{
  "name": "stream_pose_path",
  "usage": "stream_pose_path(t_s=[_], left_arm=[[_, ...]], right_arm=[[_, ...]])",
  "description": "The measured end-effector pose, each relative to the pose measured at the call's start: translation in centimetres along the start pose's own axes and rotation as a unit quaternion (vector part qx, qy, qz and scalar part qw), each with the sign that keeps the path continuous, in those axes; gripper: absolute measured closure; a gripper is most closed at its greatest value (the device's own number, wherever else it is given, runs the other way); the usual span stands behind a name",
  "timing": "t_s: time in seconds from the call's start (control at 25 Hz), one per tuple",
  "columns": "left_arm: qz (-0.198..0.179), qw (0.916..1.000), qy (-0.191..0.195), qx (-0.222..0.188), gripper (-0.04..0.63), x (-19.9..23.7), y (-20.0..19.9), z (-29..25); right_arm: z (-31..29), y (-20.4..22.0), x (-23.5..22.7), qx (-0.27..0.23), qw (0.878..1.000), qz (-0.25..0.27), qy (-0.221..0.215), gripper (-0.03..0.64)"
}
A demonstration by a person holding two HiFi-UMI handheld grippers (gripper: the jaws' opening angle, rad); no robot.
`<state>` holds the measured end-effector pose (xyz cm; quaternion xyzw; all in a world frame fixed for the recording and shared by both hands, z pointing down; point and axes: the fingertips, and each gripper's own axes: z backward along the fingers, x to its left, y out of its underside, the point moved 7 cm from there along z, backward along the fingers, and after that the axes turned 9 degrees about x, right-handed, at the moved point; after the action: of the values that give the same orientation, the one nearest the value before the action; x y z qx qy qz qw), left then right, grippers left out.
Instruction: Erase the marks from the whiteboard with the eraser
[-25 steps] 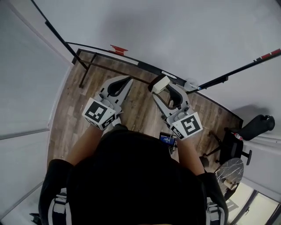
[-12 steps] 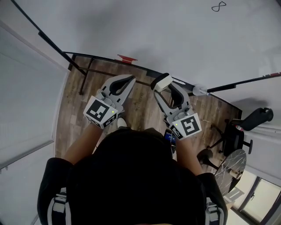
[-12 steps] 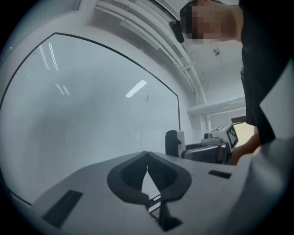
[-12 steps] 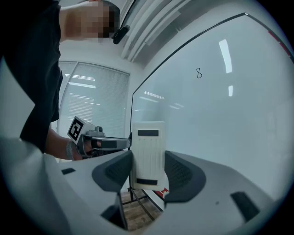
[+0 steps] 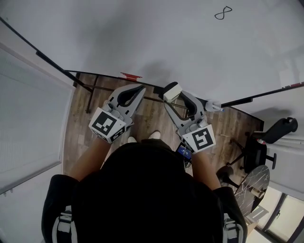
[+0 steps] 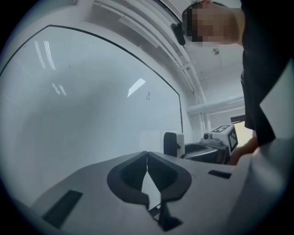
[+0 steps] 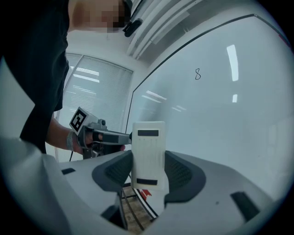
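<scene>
A large whiteboard [image 5: 156, 33] fills the upper part of the head view, with one small black figure-eight mark [image 5: 223, 13] near its top right; the same mark [image 7: 198, 74] shows in the right gripper view and, tiny, as the mark [image 6: 148, 96] in the left gripper view. My right gripper [image 5: 174, 93] is shut on a white eraser [image 7: 148, 154], held upright a short way below the board. The eraser [image 5: 172, 90] also shows in the head view. My left gripper [image 5: 137, 90] is shut with nothing in it, beside the right one.
The board's dark frame and tray rail [image 5: 118, 78] run across below the grippers, with a red object [image 5: 129, 76] on it. Wooden floor [image 5: 90, 128] lies beneath. A black office chair [image 5: 259, 152] and a round table [image 5: 251, 182] stand at the right. Window blinds [image 7: 92, 92] are behind.
The view has tilted up, so more of the board and the figure-eight mark have come into sight. Both grippers stay shut and side by side, the right still holding the eraser.
</scene>
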<state>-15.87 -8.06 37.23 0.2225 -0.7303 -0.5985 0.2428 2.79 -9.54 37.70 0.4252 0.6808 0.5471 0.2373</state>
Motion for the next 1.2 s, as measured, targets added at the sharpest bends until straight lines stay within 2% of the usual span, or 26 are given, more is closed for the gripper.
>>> stream_pose_path(t_s=[0.12, 0.28, 0.4, 0.56, 0.72, 1.0, 1.2], left_arm=[[-0.017, 0.9998, -0.014, 0.001, 0.589, 0.4, -1.9, -1.8], [-0.032, 0.9988, -0.037, -0.001, 0.589, 0.7, -4.1, -4.1], [-0.049, 0.9980, -0.040, -0.006, 0.589, 0.6, -6.3, -5.6], [-0.070, 0.9971, -0.028, -0.004, 0.589, 0.7, -8.7, -6.5], [-0.077, 0.9968, -0.009, -0.016, 0.589, 2.0, -10.4, -7.3], [-0.085, 0.9953, 0.029, -0.036, 0.589, 3.8, -12.4, -7.8], [-0.085, 0.9937, 0.060, -0.042, 0.589, 3.7, -13.1, -8.7]], right_arm=[[-0.3, -1.6, -1.8, -0.010, 0.999, 0.039, 0.013, 0.394], [0.1, -3.0, -4.1, 0.026, 0.992, 0.114, 0.040, 0.394], [0.2, -4.4, -5.4, 0.054, 0.984, 0.158, 0.065, 0.394], [0.1, -6.9, -6.2, 0.086, 0.966, 0.217, 0.109, 0.394], [0.3, -10.6, -7.7, 0.115, 0.937, 0.277, 0.180, 0.394], [2.2, -19.5, -10.1, 0.150, 0.870, 0.363, 0.299, 0.396], [3.8, -25.1, -11.0, 0.147, 0.837, 0.389, 0.356, 0.396]])
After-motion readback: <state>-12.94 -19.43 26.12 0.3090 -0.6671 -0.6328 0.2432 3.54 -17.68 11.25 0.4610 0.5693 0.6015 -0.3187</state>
